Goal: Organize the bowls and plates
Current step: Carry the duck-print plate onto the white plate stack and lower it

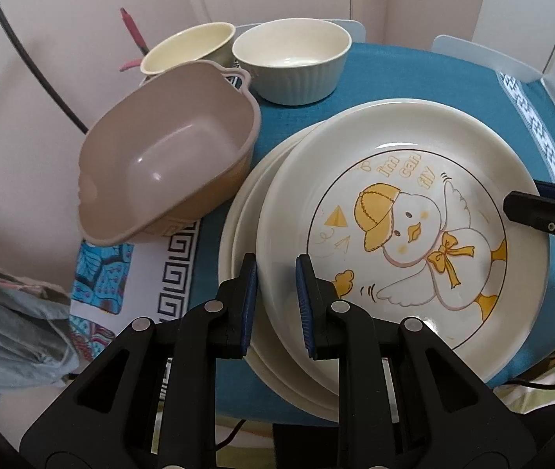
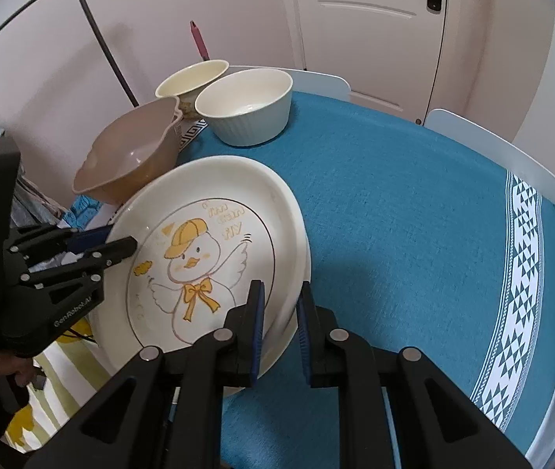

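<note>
Both grippers stand at the rim of the duck plate (image 1: 406,234), one on each side. On the left wrist view, the left gripper (image 1: 276,297) has its blue pads spread a little, with the near rim of the plate between them; I cannot tell if the pads already touch it, so I judge it as open around the rim, not pinching. The right gripper (image 2: 280,324) is in the same state on the opposite rim: the fingers are apart and the plate edge passes between them. The duck plate lies on top of a stack of plain white plates (image 1: 246,242), a bit shifted to one side, on the blue tablecloth (image 2: 394,203). Behind it are the brown bowl (image 1: 167,160), tilted, the ribbed white bowl (image 1: 293,62) and the cream cup (image 1: 187,49). The step in hand seems to be the placing or aligning of the top plate on the stack. The next move probably calls for centring the plate and then going to the bowls; the tilted brown bowl near the table edge needs care.
</note>
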Available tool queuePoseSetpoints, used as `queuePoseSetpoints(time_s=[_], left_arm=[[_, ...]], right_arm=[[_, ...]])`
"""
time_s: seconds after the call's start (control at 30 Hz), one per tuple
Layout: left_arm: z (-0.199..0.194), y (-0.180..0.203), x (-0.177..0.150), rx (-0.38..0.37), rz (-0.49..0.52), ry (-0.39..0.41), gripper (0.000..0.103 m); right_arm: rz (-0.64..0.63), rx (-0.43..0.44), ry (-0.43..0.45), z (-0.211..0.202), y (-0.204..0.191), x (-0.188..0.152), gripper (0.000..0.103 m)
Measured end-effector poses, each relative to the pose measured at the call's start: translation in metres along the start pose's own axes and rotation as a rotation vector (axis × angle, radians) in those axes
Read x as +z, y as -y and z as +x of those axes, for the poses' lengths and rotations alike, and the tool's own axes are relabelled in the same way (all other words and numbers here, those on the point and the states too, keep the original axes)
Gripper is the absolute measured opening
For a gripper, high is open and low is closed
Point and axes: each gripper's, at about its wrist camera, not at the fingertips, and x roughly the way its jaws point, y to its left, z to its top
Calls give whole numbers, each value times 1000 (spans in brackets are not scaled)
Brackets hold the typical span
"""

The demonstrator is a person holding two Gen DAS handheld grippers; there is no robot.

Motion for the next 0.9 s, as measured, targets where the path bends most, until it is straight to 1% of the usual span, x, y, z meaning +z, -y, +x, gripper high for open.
queuePoseSetpoints(time_s=[0.27, 0.6, 0.9], left_arm=[[-2, 4, 0, 43, 28, 4, 17], [-5, 9, -3, 80, 53, -3, 17], [-9, 10, -2, 91, 42, -18, 17]], right_arm=[[-61, -62, -2, 3, -7, 1, 15], [-81, -76, -2, 6, -8, 2, 15], [-95, -74, -14, 10, -8, 7, 15]])
